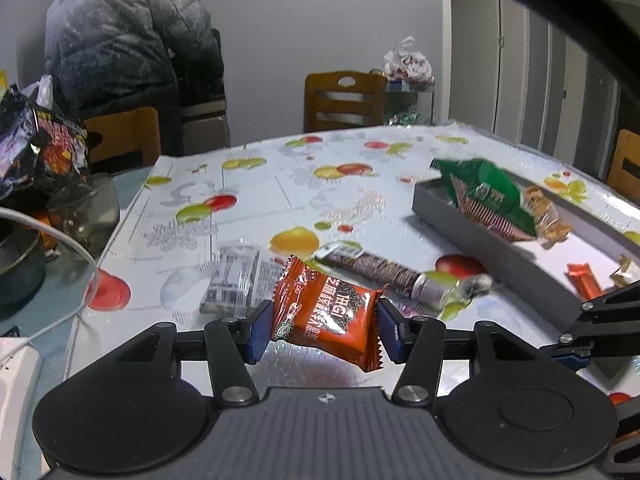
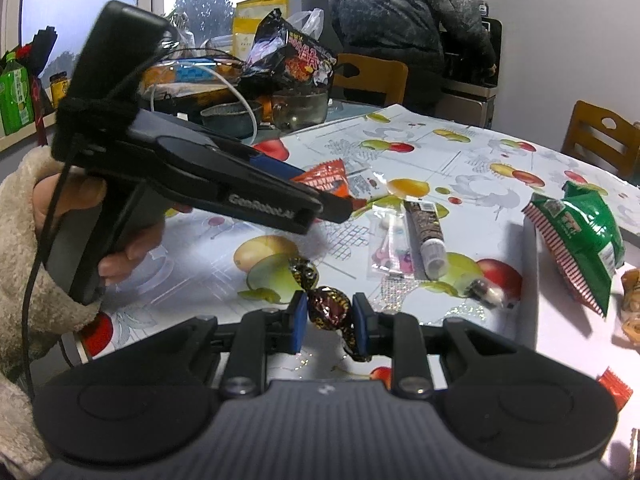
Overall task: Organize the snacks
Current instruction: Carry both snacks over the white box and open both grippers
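Observation:
My left gripper [image 1: 323, 326] is shut on an orange snack packet [image 1: 326, 314] and holds it above the fruit-print tablecloth. My right gripper [image 2: 329, 322] is shut on a dark gold-patterned wrapped candy [image 2: 329, 306], just above the table. The left gripper also shows in the right wrist view [image 2: 332, 204], still holding the orange packet [image 2: 326, 176]. A grey tray [image 1: 480, 236] at the right holds a green snack bag [image 1: 486, 192], a clear-wrapped biscuit [image 1: 546, 212] and an orange packet [image 1: 584, 284].
On the table lie a long brown biscuit stick pack [image 1: 384, 270], a clear flat packet [image 1: 234, 276] and a small clear packet [image 2: 390, 246]. Pots, a glass bowl [image 1: 90, 208] and noodle bags [image 1: 44, 148] crowd the left. A person in a puffy jacket [image 1: 128, 32] stands behind the wooden chairs [image 1: 344, 100].

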`<state>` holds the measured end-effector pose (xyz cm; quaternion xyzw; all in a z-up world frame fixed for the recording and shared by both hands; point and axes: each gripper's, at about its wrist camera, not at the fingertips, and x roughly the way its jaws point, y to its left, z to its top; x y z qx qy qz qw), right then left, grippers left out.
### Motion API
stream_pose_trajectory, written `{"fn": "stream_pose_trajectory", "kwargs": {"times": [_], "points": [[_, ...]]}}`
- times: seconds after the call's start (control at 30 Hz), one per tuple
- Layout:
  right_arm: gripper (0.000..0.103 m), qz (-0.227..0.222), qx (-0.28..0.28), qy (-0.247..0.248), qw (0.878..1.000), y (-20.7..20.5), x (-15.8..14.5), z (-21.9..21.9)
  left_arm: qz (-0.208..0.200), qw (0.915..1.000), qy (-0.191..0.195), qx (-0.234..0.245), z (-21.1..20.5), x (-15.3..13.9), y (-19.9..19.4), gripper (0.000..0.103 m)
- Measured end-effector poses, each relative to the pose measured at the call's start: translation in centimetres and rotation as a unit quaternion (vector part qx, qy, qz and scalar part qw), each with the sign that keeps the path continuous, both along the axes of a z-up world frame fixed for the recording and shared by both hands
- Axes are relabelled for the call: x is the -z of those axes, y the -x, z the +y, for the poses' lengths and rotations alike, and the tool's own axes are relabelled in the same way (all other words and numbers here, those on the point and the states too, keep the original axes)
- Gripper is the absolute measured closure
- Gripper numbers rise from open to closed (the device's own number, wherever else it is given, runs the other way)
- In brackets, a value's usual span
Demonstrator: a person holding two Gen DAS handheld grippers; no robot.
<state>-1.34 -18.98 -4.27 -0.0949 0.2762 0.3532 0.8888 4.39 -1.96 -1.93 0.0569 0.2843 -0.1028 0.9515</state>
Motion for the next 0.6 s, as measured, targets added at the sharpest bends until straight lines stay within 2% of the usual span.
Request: {"fn": "stream_pose_trajectory", "kwargs": {"times": [0.2,0.6], "points": [[0.079,-0.005,0.008,-0.007,1.0,0.0,-0.7,-0.8,-0.018,0.9998,-0.004,0.01,-0.8,-1.1,0.7,0.049],[0.079,-0.016,0.026,-0.017,0.999,0.1,-1.4,-2.6,-0.022,0.9996,0.004,0.018,-1.6,-2.2,0.9,0.049]]}}
